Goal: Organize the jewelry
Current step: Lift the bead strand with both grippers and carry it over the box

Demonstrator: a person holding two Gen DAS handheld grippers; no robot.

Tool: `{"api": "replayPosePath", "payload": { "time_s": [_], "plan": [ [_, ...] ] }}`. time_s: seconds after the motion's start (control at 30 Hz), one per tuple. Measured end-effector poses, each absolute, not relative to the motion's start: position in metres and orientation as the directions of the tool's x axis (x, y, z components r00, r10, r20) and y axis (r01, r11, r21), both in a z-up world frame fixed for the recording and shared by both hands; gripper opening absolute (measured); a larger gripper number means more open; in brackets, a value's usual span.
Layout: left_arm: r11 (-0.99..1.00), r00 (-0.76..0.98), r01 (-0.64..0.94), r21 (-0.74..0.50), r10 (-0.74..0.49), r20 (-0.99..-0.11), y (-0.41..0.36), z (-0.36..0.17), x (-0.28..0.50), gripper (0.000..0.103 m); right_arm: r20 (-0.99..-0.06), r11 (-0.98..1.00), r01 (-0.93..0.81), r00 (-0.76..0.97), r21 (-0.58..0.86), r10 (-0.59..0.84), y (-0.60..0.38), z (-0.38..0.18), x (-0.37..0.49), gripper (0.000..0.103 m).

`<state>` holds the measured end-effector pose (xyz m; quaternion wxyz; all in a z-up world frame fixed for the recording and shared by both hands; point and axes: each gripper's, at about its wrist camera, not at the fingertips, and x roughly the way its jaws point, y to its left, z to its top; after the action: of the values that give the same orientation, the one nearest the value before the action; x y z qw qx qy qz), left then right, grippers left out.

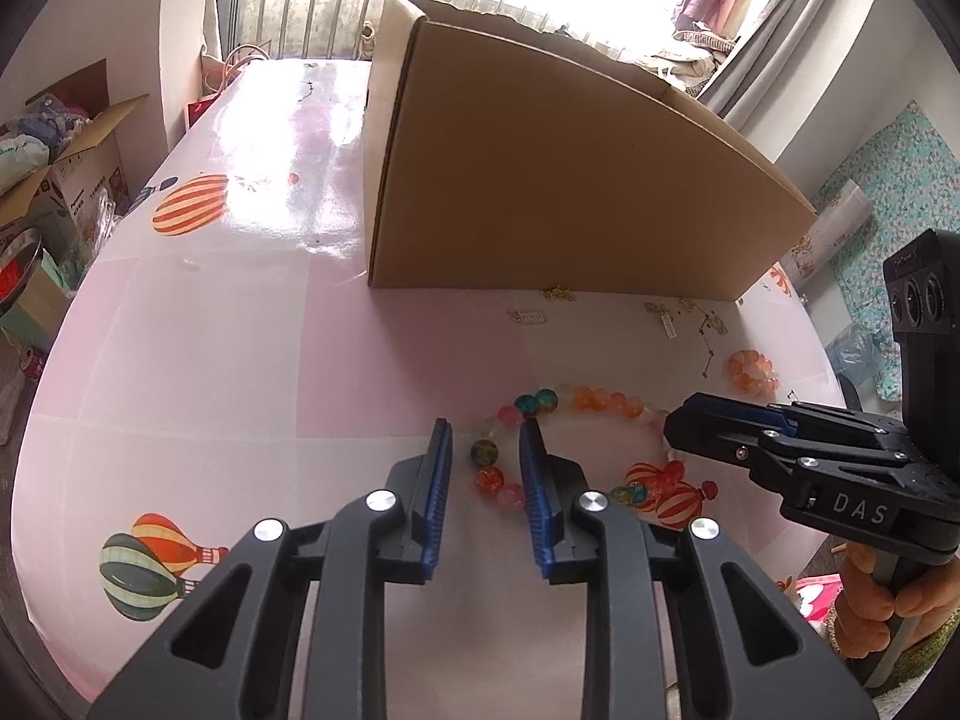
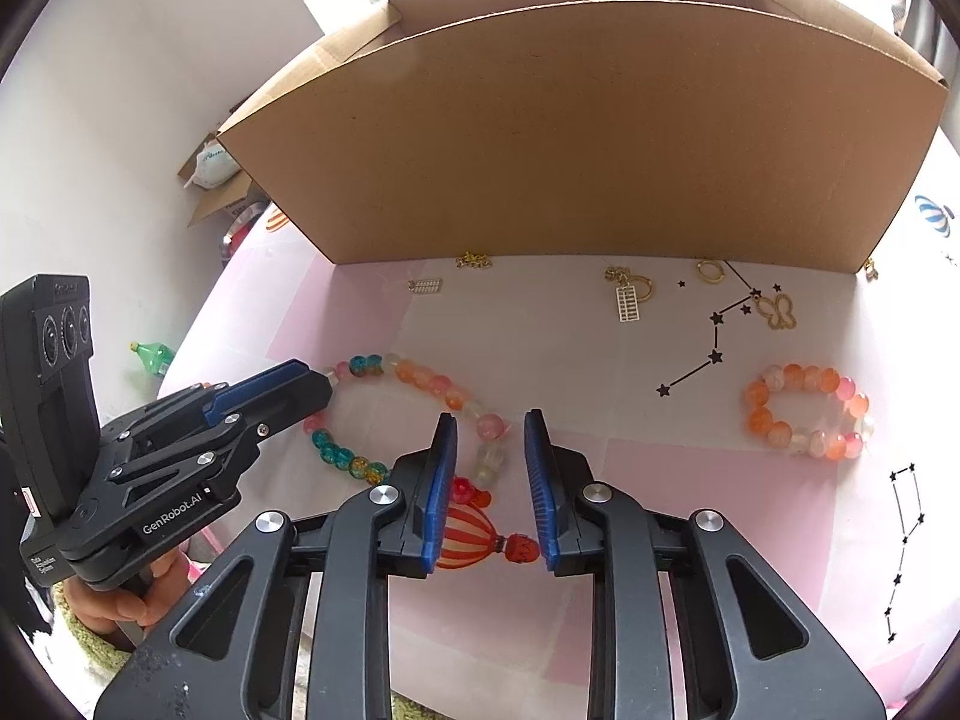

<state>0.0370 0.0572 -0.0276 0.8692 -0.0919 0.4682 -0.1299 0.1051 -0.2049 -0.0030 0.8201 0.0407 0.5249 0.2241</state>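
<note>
both grippers, left [image 1: 485, 429] and right [image 2: 491, 423], released, straddling the long necklace [image 2: 420, 381] at frame centre; box [image 2: 570, 150] above.

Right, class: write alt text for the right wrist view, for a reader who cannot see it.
The right gripper hangs open over one end of a long multicoloured bead bracelet on a pink table, with the left gripper at the other end. Behind lie an orange bead bracelet, small gold charms and an open cardboard box.
</note>
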Motion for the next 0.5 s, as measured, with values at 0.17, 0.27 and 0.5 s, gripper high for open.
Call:
{"api": "replayPosePath", "payload": {
  "time_s": [0.17, 0.27, 0.5],
  "plan": [
    [0.968, 0.534, 0.163, -0.192, -0.250, -0.808, 0.044, -0.028, 0.039, 0.022, -0.853, 0.901, -0.339, 0.348, 0.271, 0.388, -0.180, -0.002, 0.093, 0.024],
    [0.974, 0.543, 0.185, -0.132, -0.213, -0.812, 0.035, -0.027, 0.040, 0.022, -0.854, 0.900, -0.358, 0.359, 0.247, 0.377, -0.165, -0.005, 0.094, 0.025],
    [0.978, 0.570, 0.201, -0.049, -0.158, -0.807, 0.026, -0.028, 0.038, 0.016, -0.849, 0.907, -0.387, 0.411, 0.168, 0.333, -0.159, -0.004, 0.085, 0.014]
  ]
}}
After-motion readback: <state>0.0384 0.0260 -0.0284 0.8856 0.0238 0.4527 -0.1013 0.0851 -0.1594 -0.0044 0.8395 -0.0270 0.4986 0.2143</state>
